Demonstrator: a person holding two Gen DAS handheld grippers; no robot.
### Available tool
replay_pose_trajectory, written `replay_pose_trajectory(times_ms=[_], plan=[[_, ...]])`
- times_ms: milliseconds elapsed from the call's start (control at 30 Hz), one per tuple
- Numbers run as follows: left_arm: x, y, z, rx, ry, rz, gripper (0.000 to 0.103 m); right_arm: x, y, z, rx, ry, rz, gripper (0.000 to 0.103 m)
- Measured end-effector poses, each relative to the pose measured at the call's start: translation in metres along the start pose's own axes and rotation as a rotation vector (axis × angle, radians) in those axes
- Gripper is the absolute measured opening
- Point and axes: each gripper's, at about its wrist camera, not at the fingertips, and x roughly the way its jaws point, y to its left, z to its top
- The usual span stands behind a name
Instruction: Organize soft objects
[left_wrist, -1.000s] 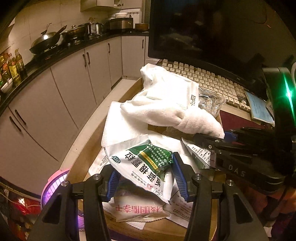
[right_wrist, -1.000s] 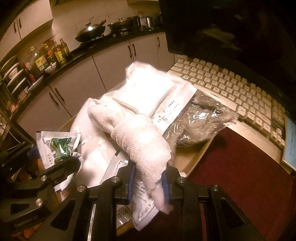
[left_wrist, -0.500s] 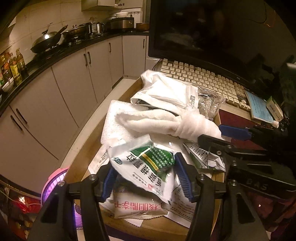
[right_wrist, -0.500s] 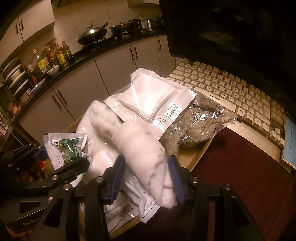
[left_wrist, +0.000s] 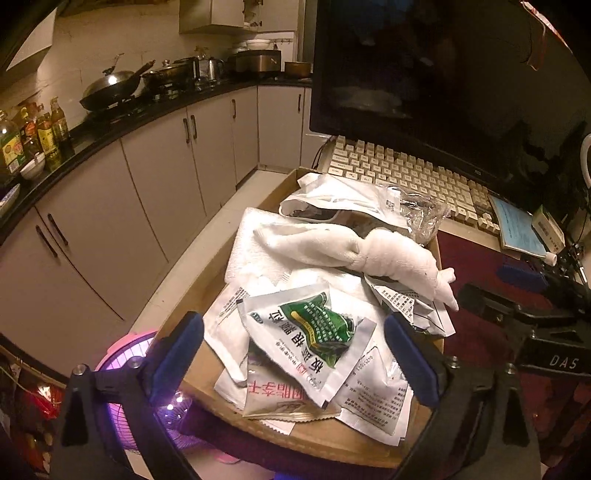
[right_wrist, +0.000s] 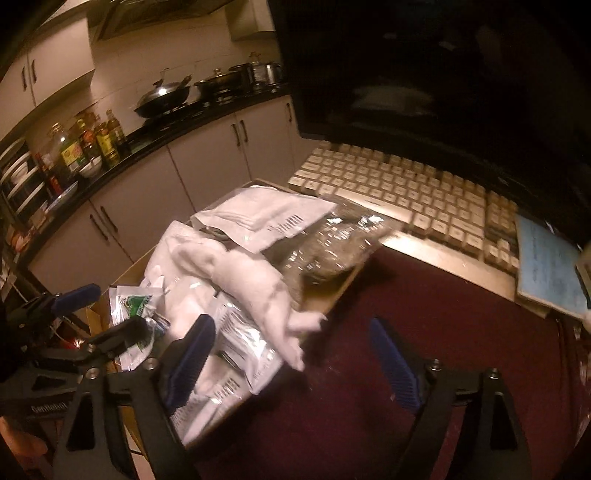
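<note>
A cardboard tray holds soft packets and cloth. A green and white sachet lies on top of other packets near the front, between the open jaws of my left gripper, which does not hold it. A rolled white towel lies across the pile, its end hanging over the tray's right edge; it also shows in the right wrist view. My right gripper is open and empty, just in front of the towel's end. A white pouch and a clear bag of grey stuff lie at the back.
A beige keyboard and a dark monitor stand behind the tray. A blue booklet lies at the right on the dark red tabletop. Kitchen cabinets run along the left. A pink fan stands below the tray.
My right gripper opened and let go of the white towel, then drew back. My left gripper opened wide, released the green sachet onto the pile and pulled back.
</note>
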Motion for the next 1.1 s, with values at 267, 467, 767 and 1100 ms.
replay_pose_trajectory(times_ms=[267,467,767,1100], plan=[[-0.016,-0.006,-0.008,0.04,-0.052,0.064,0.1,-0.008,-0.005,-0.017,0.035,0.022,0.026,0.102],[-0.037,-0.009,-0.008,0.078,-0.134,0.209,0.101,-0.018,-0.001,-0.021,0.035,0.014,0.025,0.102],[-0.051,-0.032,-0.019,0.187,-0.182,0.303,0.103,-0.031,0.009,-0.027,0.004,0.008,0.036,0.102],[-0.044,-0.029,-0.025,0.151,-0.114,0.265,0.103,-0.051,0.019,-0.037,-0.039,0.016,0.012,0.102]])
